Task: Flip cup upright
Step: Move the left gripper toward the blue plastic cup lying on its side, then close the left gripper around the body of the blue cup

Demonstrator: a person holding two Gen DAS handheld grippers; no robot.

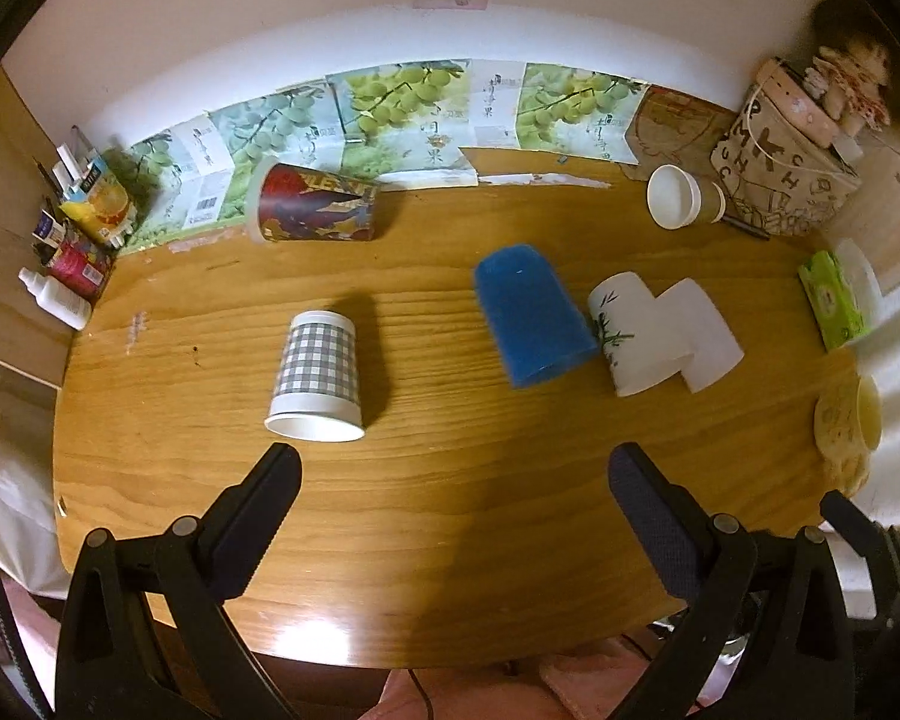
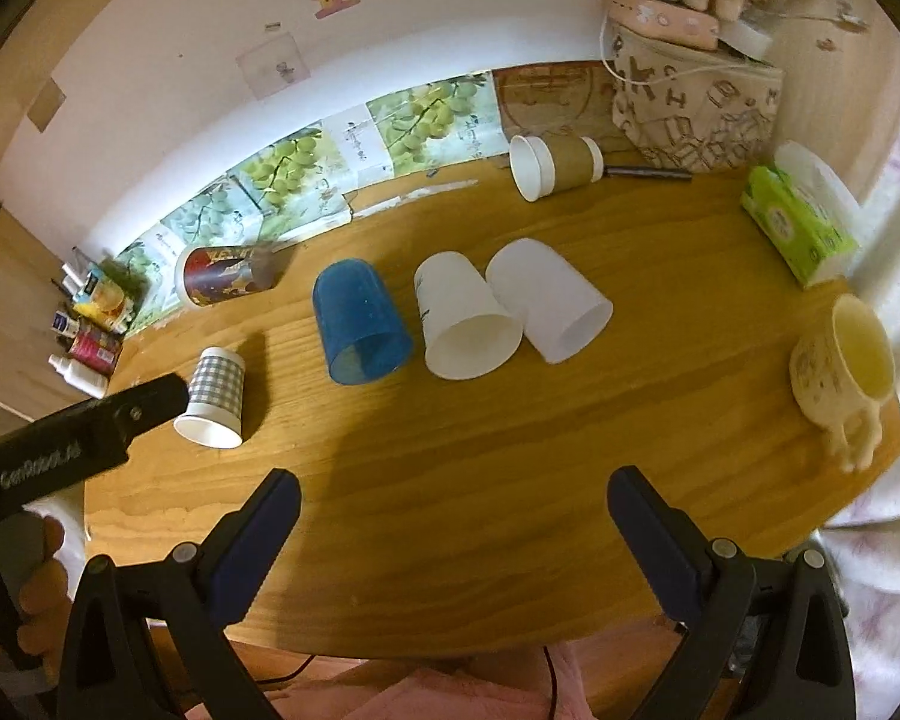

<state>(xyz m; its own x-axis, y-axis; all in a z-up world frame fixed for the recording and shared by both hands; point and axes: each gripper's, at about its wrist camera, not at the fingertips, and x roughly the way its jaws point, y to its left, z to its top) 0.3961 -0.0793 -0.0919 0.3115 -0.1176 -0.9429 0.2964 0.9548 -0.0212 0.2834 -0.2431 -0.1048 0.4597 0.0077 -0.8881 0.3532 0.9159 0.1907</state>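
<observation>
Several cups lie on their sides on the wooden table (image 1: 450,510). A grey checked cup (image 1: 318,375) lies with its mouth toward me, just beyond my left gripper's left finger. It also shows in the right wrist view (image 2: 215,397). A blue cup (image 1: 531,318), a white bamboo-print cup (image 1: 630,333) and a plain white cup (image 1: 705,342) lie side by side at centre right. A red patterned cup (image 1: 318,201) and a brown-sleeved cup (image 1: 684,197) lie at the back. My left gripper (image 1: 453,474) is open and empty. My right gripper (image 2: 453,498) is open and empty.
A cream mug (image 2: 846,372) stands at the table's right edge. A green tissue pack (image 2: 795,228) and a patterned box (image 2: 696,108) sit at the back right. Small bottles and packets (image 1: 72,252) crowd the back left corner. Grape-print paper (image 1: 390,108) lines the wall.
</observation>
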